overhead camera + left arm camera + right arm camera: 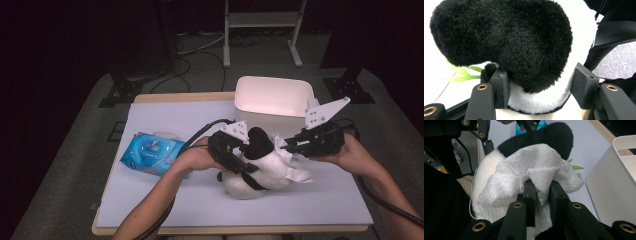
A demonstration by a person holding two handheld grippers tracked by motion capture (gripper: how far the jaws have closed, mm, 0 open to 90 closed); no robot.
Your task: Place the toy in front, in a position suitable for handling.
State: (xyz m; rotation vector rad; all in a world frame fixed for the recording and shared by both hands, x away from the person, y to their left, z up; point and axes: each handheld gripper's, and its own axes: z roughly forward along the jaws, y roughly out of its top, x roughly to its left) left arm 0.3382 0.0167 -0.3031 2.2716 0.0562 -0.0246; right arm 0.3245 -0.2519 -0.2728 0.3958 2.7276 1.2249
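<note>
A black-and-white plush panda (265, 177) lies mid-table. My left gripper (244, 150) reaches it from the left. In the left gripper view the pads (503, 87) press on either side of a black furry limb (511, 37), so the gripper (541, 87) is shut on the toy. My right gripper (290, 146) comes in from the right. In the right gripper view this gripper (541, 192) pinches a crumpled white wipe (529, 165) that is draped against the panda's white body (482, 177). The wipe (296, 171) hangs down the toy's right side.
A white plastic bin (272, 97) stands just behind the toy and close to the right gripper; its wall (614, 182) is near in the right gripper view. A blue pack of wet wipes (152, 152) lies at the left of the pale table top (310, 205).
</note>
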